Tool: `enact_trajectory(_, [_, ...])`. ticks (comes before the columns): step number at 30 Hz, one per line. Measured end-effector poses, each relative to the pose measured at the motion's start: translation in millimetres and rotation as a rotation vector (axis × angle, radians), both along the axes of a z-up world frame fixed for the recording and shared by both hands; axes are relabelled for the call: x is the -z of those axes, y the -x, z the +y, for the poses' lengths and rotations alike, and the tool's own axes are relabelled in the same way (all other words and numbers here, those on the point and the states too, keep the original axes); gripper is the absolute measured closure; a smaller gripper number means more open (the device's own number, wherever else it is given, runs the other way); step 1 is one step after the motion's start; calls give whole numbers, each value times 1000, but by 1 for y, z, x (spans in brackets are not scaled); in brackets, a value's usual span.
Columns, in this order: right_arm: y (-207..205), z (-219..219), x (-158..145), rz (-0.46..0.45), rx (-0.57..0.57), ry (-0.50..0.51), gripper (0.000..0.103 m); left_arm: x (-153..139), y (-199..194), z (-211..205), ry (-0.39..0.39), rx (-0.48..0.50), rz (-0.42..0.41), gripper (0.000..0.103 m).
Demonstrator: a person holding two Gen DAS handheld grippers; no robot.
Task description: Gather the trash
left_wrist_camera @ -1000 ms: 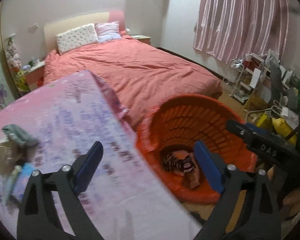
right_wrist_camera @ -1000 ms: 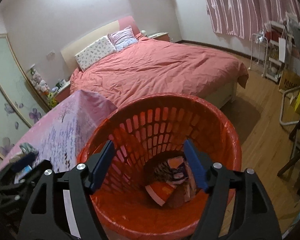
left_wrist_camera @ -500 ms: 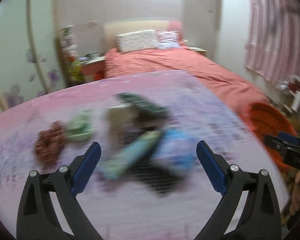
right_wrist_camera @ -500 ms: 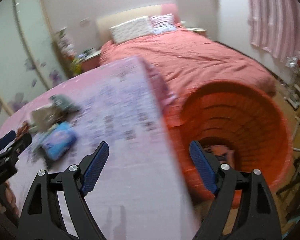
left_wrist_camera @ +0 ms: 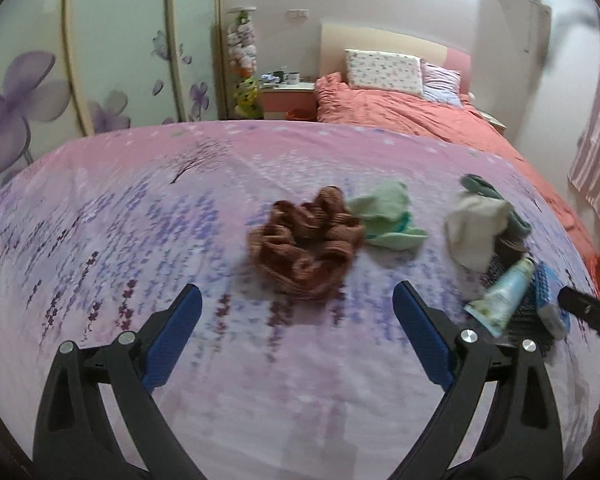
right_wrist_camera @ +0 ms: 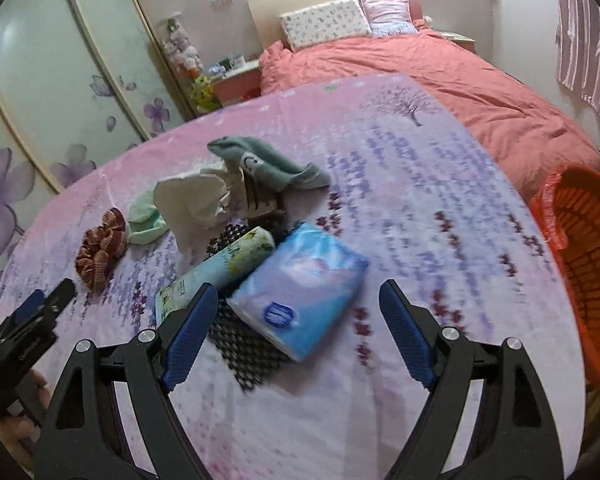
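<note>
On the pink flowered tablecloth (left_wrist_camera: 140, 216) lies a pile of items. My left gripper (left_wrist_camera: 296, 312) hangs open just short of a brown scrunchie (left_wrist_camera: 306, 246), with a pale green cloth (left_wrist_camera: 388, 216) beside it. My right gripper (right_wrist_camera: 294, 308) is open above a blue tissue pack (right_wrist_camera: 304, 284). Left of that pack lie a light blue tube (right_wrist_camera: 220, 272) on a black mesh pad (right_wrist_camera: 244, 344), a crumpled white paper (right_wrist_camera: 192, 204) and a grey-green cloth (right_wrist_camera: 268, 160). The orange trash basket (right_wrist_camera: 584, 256) stands off the table's right edge.
A bed with a coral cover (right_wrist_camera: 460, 76) lies behind the table. Wardrobe doors with purple flowers (left_wrist_camera: 40, 92) fill the left wall. A nightstand (left_wrist_camera: 288, 96) stands beside the bed. The left gripper's body (right_wrist_camera: 24, 332) shows at the lower left of the right wrist view.
Both grippers swung left, away from the orange basket and over the table. The left now faces the scrunchie; the right faces the tissue pack. Both stay open with nothing in them.
</note>
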State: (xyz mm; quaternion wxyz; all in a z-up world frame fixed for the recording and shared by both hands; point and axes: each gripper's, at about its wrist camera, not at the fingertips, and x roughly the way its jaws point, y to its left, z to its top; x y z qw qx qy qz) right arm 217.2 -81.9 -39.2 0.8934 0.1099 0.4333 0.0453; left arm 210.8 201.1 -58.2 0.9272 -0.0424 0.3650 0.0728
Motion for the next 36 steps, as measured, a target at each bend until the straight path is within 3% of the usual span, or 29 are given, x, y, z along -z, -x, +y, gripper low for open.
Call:
enact_trajectory(3, [-8,11,7,34,10,11,21,2,-1,8,23,-15,-5,9])
enact_trajectory(6, [-11,12,13,66,24,50,34,3,-7,11,56,-12,-19,9])
enact_trajectory(9, [-9,1,15,65,50,68,38,5,-14,10,52,-19,-11,9])
enact_trajectory(17, [-11,-51,16,59,136,30,33,14,-38,0,-71,5,41,9])
enact_trajectory(19, [-14,-53,15,63,143,23,26,14,-42,-1,-69,12,46,9])
enact_trajectory(28, [-25,-53,20,102,205,62,27,22,-70,-1,-82,-18,89,9])
enact_trajectory(32, [-27,-54,19,95,189,94,37,28,-80,3,-28,-17,120,11])
enact_trajectory(36, [-25,-57,18,65,142,68,45,32,-80,2,41,30,145,26])
